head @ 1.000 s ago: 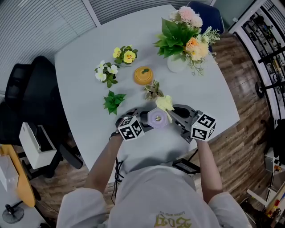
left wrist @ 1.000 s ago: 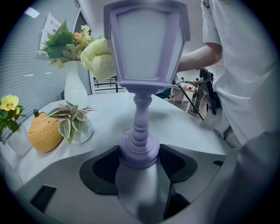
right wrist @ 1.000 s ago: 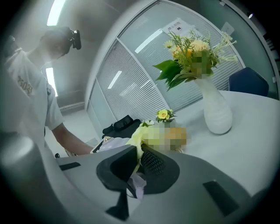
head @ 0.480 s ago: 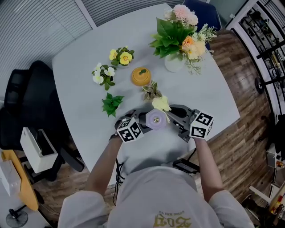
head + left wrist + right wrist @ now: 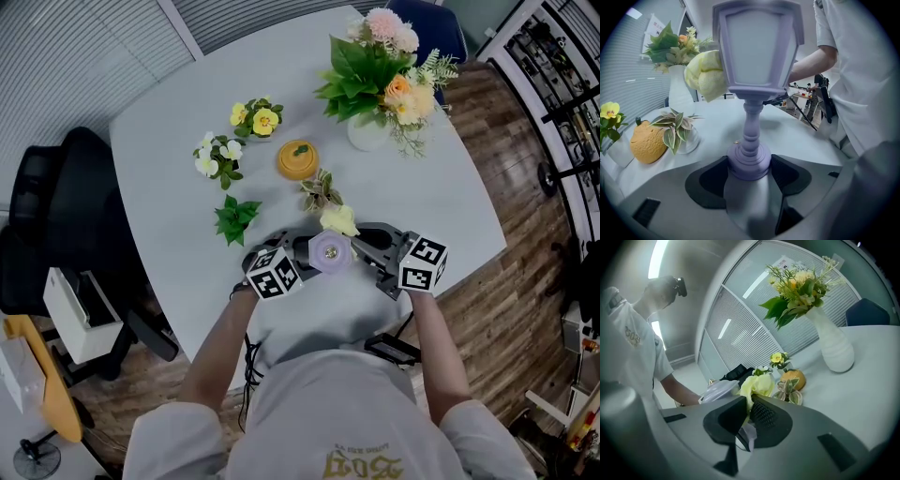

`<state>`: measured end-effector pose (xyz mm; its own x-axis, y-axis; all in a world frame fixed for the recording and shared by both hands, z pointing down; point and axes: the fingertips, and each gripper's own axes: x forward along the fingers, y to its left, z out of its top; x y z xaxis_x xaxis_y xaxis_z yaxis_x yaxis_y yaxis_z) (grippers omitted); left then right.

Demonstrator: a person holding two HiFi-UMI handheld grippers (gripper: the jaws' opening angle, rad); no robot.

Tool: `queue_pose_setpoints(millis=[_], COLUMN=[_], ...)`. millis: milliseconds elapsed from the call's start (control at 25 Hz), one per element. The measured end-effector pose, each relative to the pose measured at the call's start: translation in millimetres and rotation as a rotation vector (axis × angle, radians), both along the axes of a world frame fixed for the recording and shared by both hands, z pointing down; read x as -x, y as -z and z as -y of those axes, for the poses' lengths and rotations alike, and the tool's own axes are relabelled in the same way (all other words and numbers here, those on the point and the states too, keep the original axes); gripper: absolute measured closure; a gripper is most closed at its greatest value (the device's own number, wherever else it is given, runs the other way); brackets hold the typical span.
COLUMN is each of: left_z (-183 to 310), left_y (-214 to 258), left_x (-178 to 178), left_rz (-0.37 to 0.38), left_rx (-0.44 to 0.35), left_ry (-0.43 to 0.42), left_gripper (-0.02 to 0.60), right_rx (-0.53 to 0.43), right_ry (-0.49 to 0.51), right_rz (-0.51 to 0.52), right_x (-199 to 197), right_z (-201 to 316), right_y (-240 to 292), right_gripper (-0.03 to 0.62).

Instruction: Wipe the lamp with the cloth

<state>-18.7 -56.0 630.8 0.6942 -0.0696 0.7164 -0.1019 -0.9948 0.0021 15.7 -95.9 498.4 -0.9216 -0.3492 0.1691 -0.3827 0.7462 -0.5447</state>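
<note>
- Table [image 5: 178, 178]: pale top that fills the head view. My work sits at its near edge, around 6 o'clock.
- Vase of flowers [image 5: 367, 133]: at 1 o'clock on the table, well apart from the grippers.
- Lamp [image 5: 757, 56]: lilac lantern type, upright, long axis vertical. From above I see only its six-sided cap. I cannot tell whether the foot rests on the table.
- Left gripper [image 5: 749, 171]: jaws clenched on the lamp's round foot, one on each side. It is purely the steadying hand.
- Right gripper [image 5: 747, 409]: jaws pinched on the pale yellow cloth [image 5: 708, 75], with the wad bulging past the tips.
- Key relation: the cloth touches the lantern head at its 10 o'clock in the left gripper view, and at 1 o'clock of the cap from above. My read is that the right gripper does the stroking, down or round the panels, while the left holds.
- Small leafy plant [image 5: 322, 190]: near the cloth at 12 o'clock, so I'd watch for it on a wide sweep.
</note>
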Motion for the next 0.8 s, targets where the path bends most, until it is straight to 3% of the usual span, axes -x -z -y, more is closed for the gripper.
queue_pose_setpoints(millis=[480,800], left_z=[0.7,0.4], left_y=[-0.6,-1.3], left_x=[0.1,-0.1], left_rz=[0.003,0.005], left_rx=[0.002,0.007], left_ry=[0.003,0.003], left_gripper=[0.289,0.288], right_rx=[0.027,0.019], right_ry=[0.023,0.003], right_rz=[-0.076,-0.049], right_x=[3.3,-2.1], right_z=[-3.2,-11.1], right_y=[-16.6,-7.8], right_gripper=[0.559,0.559])
